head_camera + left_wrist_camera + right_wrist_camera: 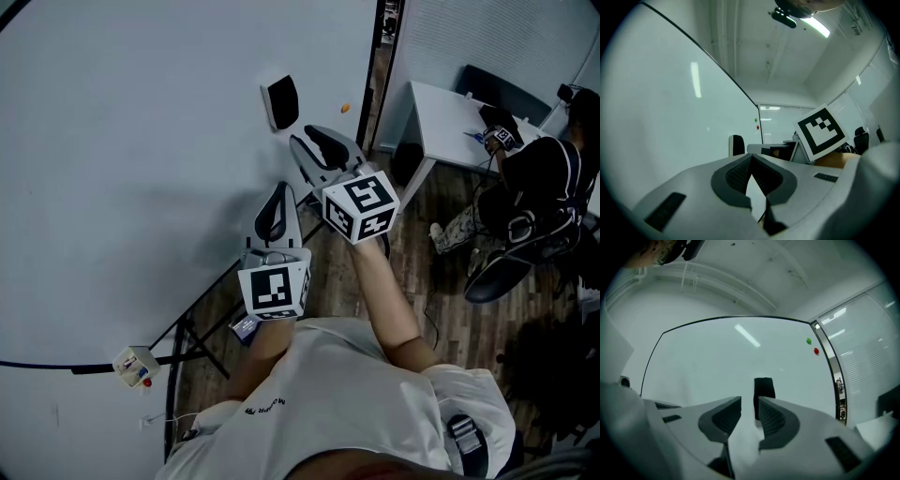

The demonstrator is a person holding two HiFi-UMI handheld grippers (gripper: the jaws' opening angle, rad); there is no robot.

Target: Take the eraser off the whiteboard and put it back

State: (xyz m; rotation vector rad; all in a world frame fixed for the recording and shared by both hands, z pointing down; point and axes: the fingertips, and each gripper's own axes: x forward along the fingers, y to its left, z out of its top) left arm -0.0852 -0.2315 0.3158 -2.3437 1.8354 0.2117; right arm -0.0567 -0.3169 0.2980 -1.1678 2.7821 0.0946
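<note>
Beside the whiteboard (141, 141) stands a white desk (450, 117).

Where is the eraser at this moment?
In the head view the eraser sits on the whiteboard near its right edge, just beyond the right gripper, whose jaws do not touch it.

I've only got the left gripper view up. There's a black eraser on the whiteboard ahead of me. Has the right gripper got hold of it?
Observer: No. In the right gripper view, the right gripper has its fingers apart, with nothing between them.
Operator: Where's the eraser relative to it?
Observer: The eraser sits beyond the fingertips, seen through the gap and slightly toward the right-hand finger.
Operator: Any contact?
Observer: None. The head view shows bare board between them.
</note>
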